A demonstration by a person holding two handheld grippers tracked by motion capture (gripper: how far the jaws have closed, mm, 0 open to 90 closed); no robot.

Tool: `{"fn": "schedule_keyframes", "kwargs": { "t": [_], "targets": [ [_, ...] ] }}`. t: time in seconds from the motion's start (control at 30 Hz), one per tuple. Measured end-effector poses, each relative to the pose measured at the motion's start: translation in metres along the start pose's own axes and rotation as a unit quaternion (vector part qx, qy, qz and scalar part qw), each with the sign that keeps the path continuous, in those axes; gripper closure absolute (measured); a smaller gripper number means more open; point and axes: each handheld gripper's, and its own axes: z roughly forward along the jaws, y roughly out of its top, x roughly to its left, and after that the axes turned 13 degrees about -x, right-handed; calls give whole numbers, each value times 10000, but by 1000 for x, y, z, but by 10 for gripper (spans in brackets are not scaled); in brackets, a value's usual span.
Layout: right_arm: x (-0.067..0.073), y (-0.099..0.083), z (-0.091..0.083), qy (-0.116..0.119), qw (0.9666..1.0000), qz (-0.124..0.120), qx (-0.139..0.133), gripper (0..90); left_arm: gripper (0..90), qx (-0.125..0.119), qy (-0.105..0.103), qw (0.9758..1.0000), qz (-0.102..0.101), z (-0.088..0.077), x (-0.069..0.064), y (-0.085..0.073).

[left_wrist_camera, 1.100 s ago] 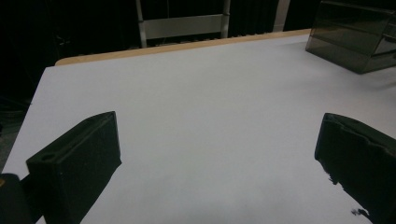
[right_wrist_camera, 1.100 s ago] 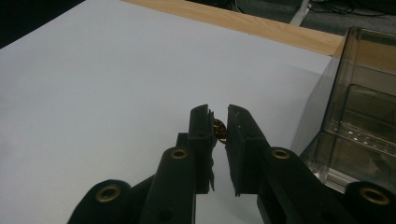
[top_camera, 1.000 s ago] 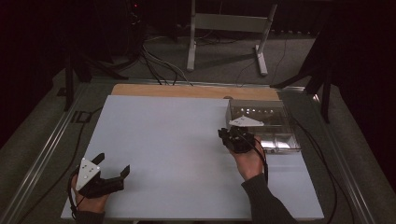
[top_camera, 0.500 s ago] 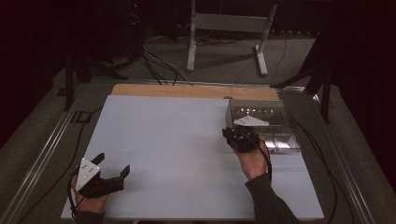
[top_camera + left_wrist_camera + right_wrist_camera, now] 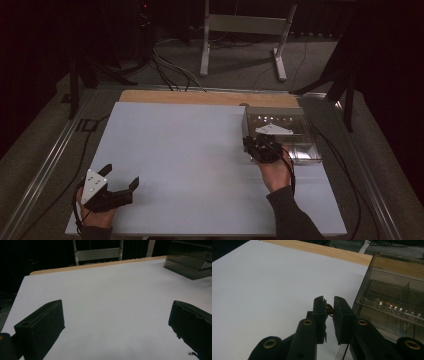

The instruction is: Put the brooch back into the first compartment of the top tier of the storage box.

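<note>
my right hand-held gripper (image 5: 329, 308), clamped on a small brownish part (image 5: 329, 309), has drifted slightly from the clear box (image 5: 282, 131), so the part seems freshly lifted out. my left hand-held gripper (image 5: 122, 182) waits open on the worktop (image 5: 190, 150).

Lighting: dim overall; white table (image 5: 200, 165) is the brightest area, surroundings at top and sides near black. Glare: small light spots on clear box (image 5: 392, 305), right of frame. Focus: soft throughout; jaws at bottom edges blurred, grainy.
</note>
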Motion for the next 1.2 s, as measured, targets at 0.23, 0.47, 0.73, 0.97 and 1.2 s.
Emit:
{"fn": "schedule_keyframes", "kwargs": {
  "t": [0.23, 0.47, 0.73, 0.97, 1.2],
  "targets": [
    [-4, 0, -2, -39, 10000, 17, 0, 813, 9, -1, 1, 10000, -4, 0, 0, 0],
    [-6, 0, -3, -57, 10000, 23, -6, 813, 9, 3, 5, 10000, -4, 0, 0, 0],
    [-10, 0, -4, -96, 9999, 51, -5, 813, 9, 10, 6, 10000, 2, 0, 0, 0],
    [-13, -2, -5, -125, 9999, 82, -5, 813, 9, 3, 5, 10000, -4, 0, 0, 0],
    [-17, -4, -7, -159, 9998, 103, 0, 812, 9, 3, 7, 10000, -1, 0, 0, 0]
  ]
}}
